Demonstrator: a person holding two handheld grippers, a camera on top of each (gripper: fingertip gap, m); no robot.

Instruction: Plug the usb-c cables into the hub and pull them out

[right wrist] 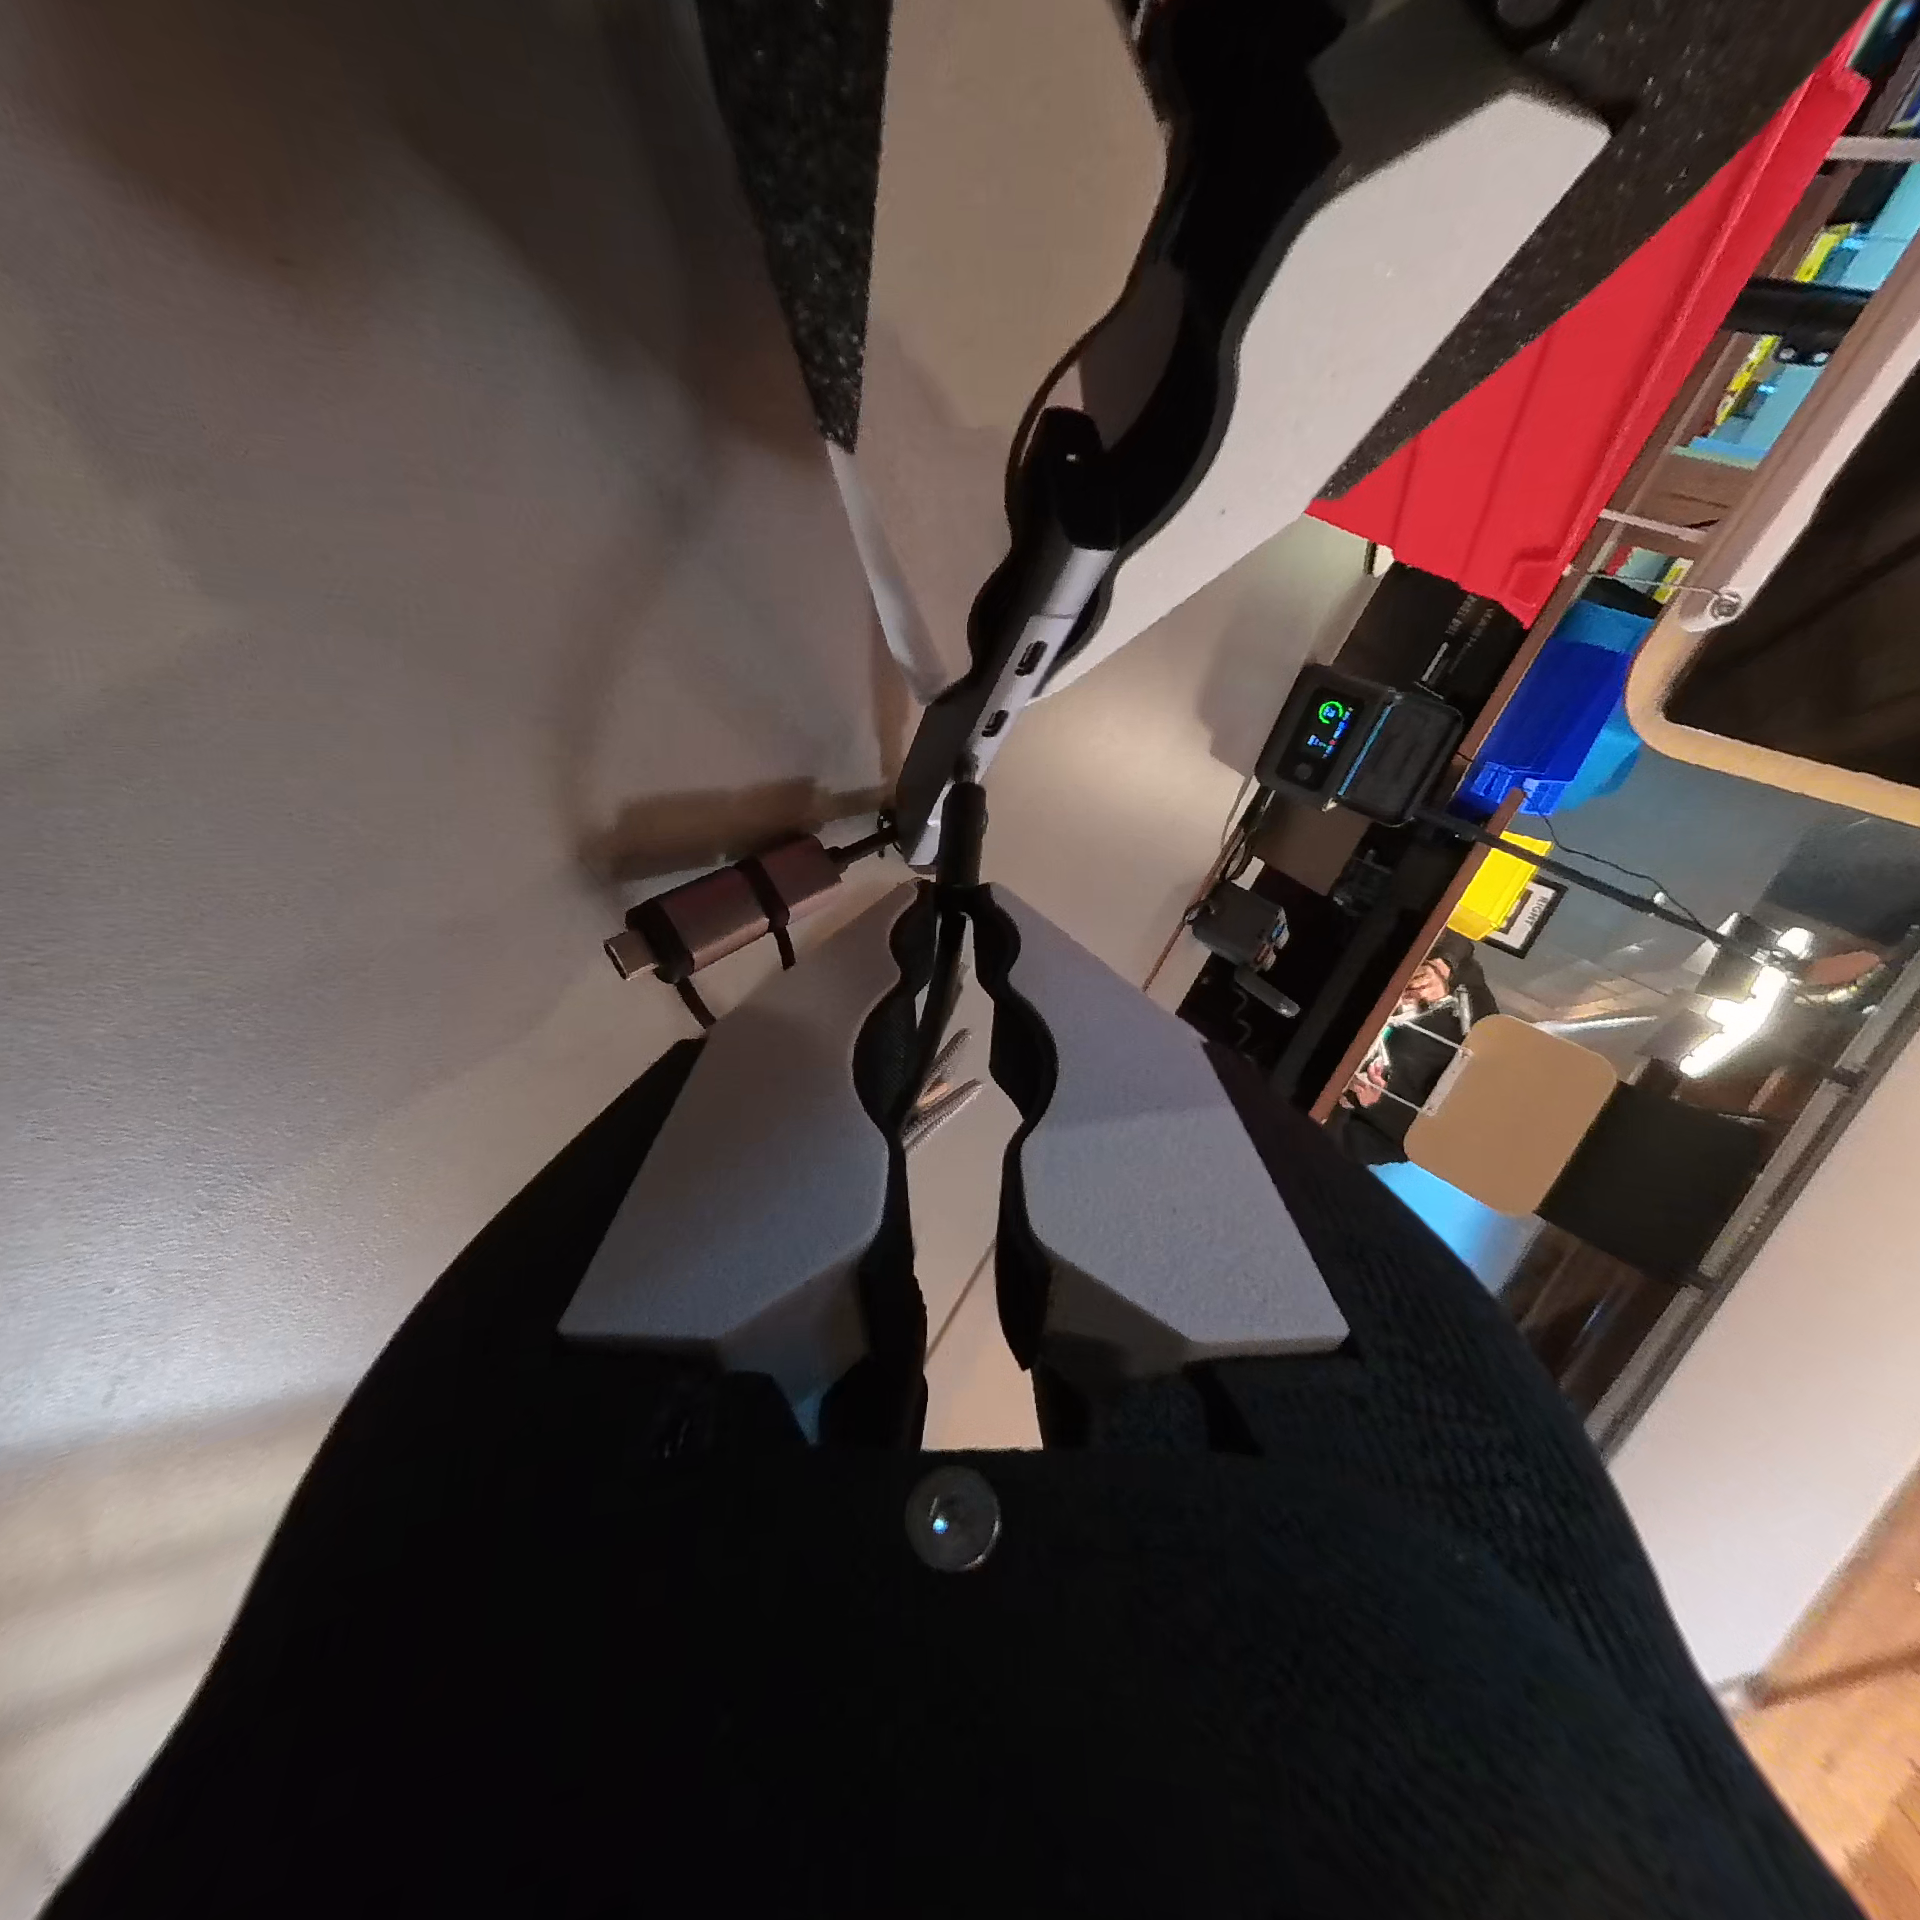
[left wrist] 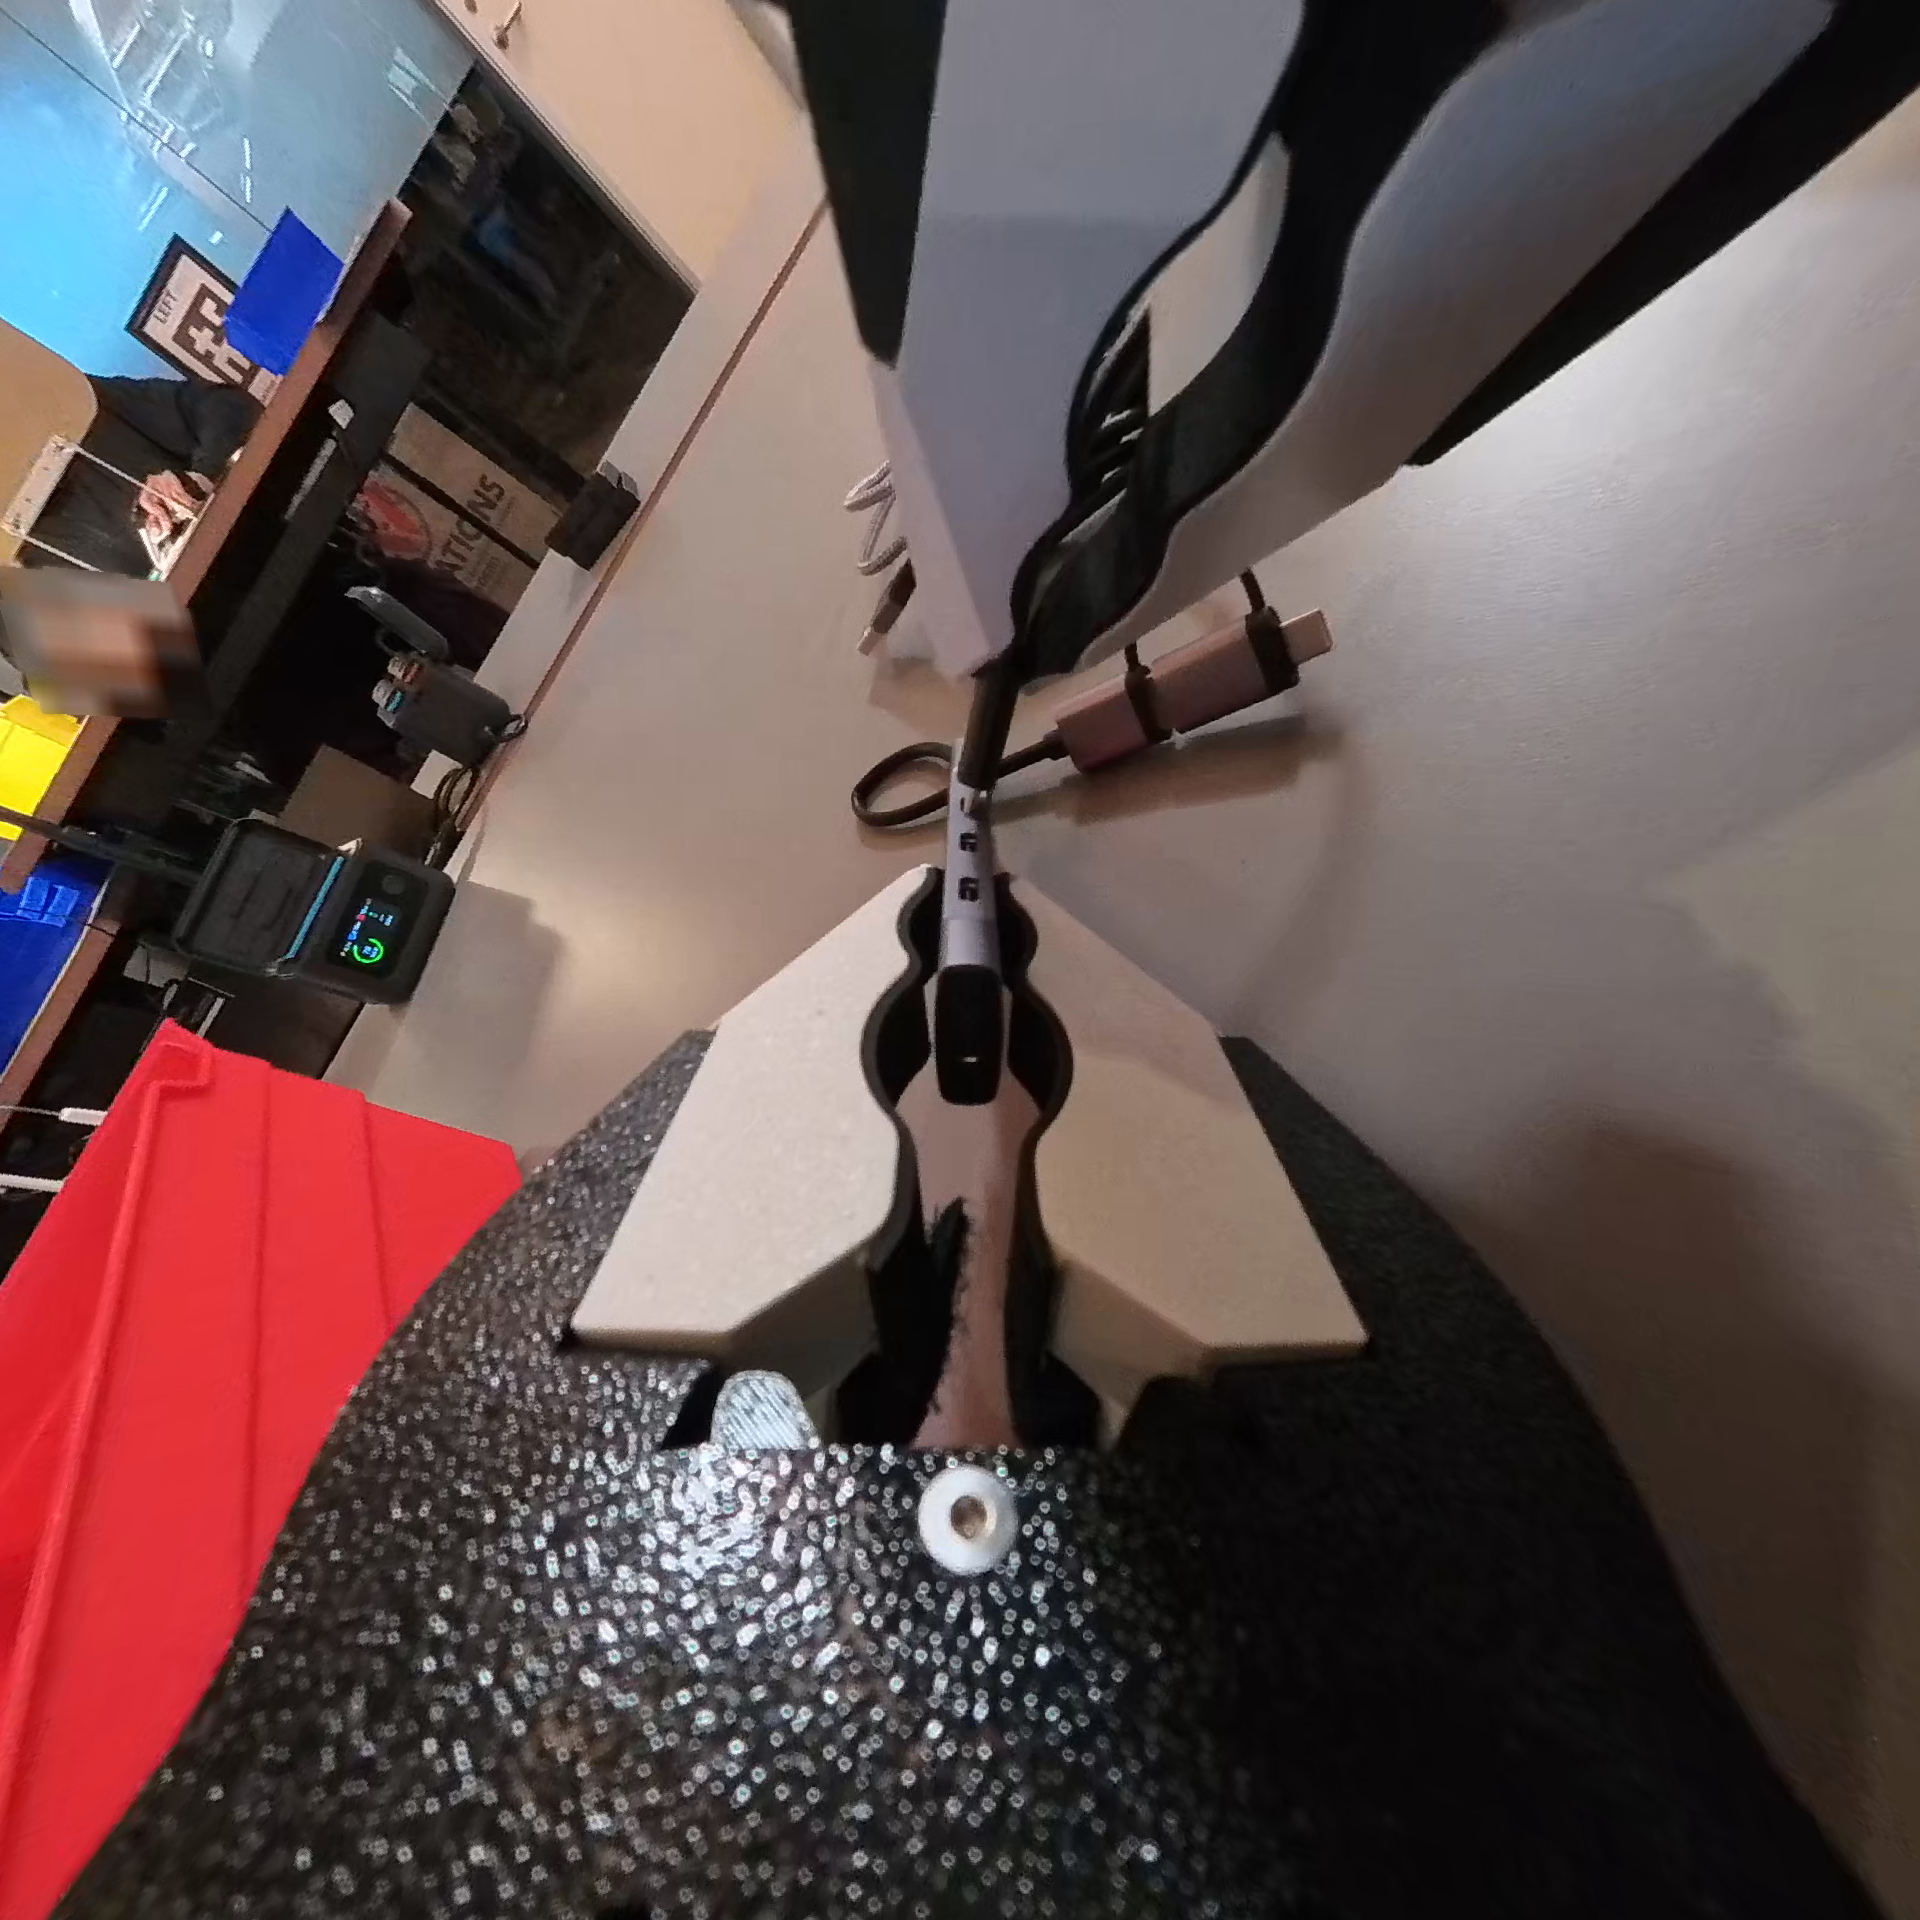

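Note:
My left gripper (left wrist: 966, 883) is shut on the slim silver hub (left wrist: 964, 914), which I see edge-on with its black end toward the camera. My right gripper (right wrist: 951, 899) is shut on a black usb-c cable (right wrist: 940, 977) just behind its plug (right wrist: 966, 816). The plug meets the end of the hub (right wrist: 1023, 665); how deep it sits I cannot tell. Both are held above the table. In the left wrist view the right gripper's fingers (left wrist: 1039, 312) come in from the top with the plug (left wrist: 982, 722). A pink adapter on a dark cable (left wrist: 1174, 696) lies on the table beside them and also shows in the right wrist view (right wrist: 738, 904).
A braided white cable (left wrist: 878, 520) lies on the beige table (left wrist: 1558, 831). A red bin (left wrist: 208, 1299) stands near the left gripper. A black power unit with a lit screen (left wrist: 312, 914) sits at the table's edge. A person sits at a desk beyond (left wrist: 177, 447).

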